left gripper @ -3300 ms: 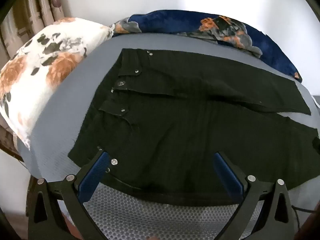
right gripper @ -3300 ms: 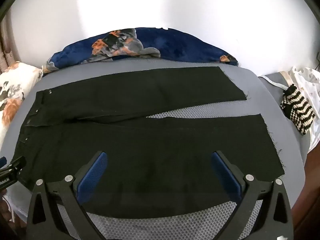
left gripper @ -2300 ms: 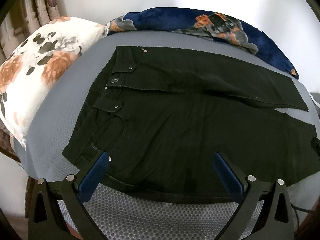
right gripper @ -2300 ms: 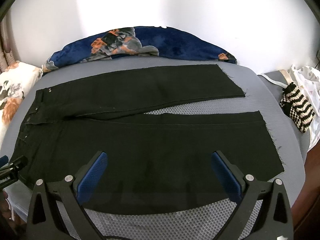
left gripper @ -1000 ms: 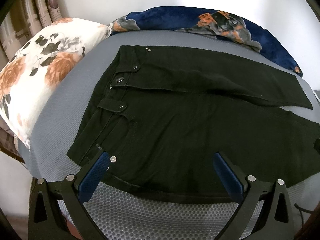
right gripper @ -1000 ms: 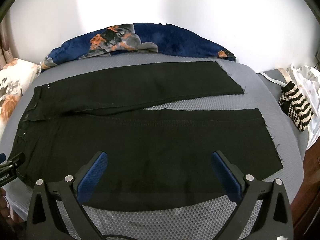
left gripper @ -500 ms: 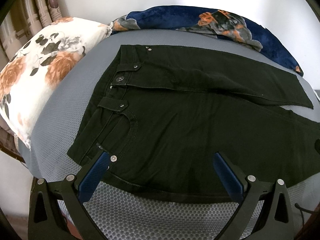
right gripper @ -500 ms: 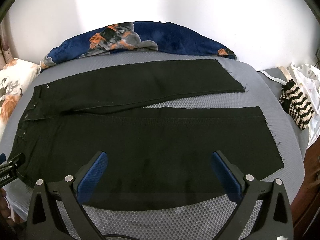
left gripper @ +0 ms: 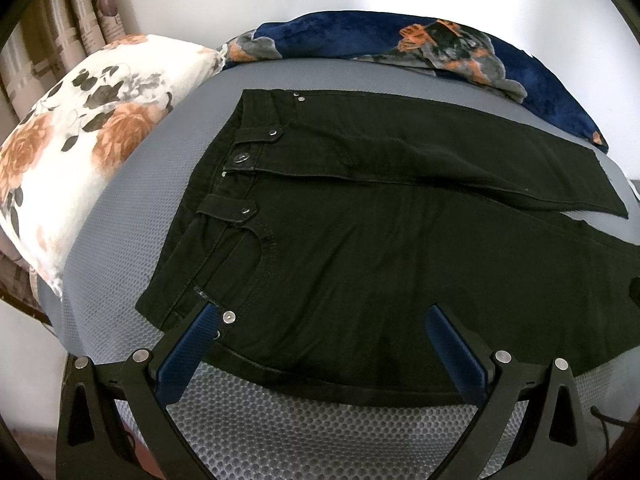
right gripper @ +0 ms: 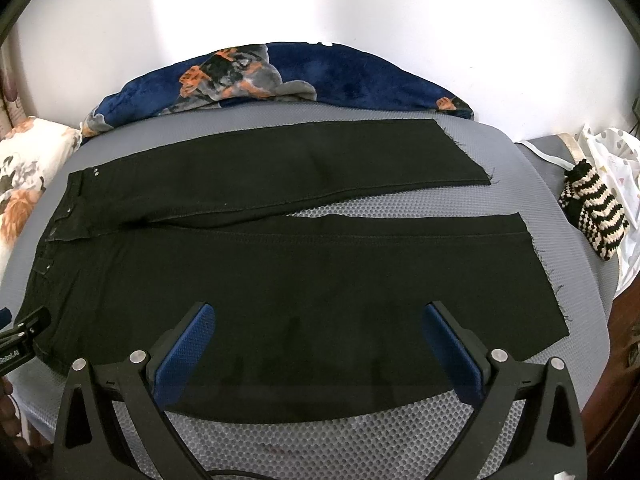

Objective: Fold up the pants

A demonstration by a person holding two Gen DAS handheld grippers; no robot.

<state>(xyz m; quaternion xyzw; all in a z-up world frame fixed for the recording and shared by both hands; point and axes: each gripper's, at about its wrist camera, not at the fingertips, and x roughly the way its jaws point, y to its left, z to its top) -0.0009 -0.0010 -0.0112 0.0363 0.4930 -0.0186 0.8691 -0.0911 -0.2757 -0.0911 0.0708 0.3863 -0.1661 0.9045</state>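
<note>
Left wrist view: low over near edge of grey mattress (left gripper: 120, 240), faces across it toward wall, close on waistband end of black pants (left gripper: 360, 240); floral pillow (left gripper: 80, 152) at left. Right wrist view: same near edge, further right, faces wall, close on leg end of pants (right gripper: 320, 272); striped knit item (right gripper: 592, 216) at right. Both share pants, mattress, navy blanket (right gripper: 320, 76) along wall, pillow.

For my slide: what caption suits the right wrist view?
Open right claw poised over black pants spread flat on a grey mattress.
</note>
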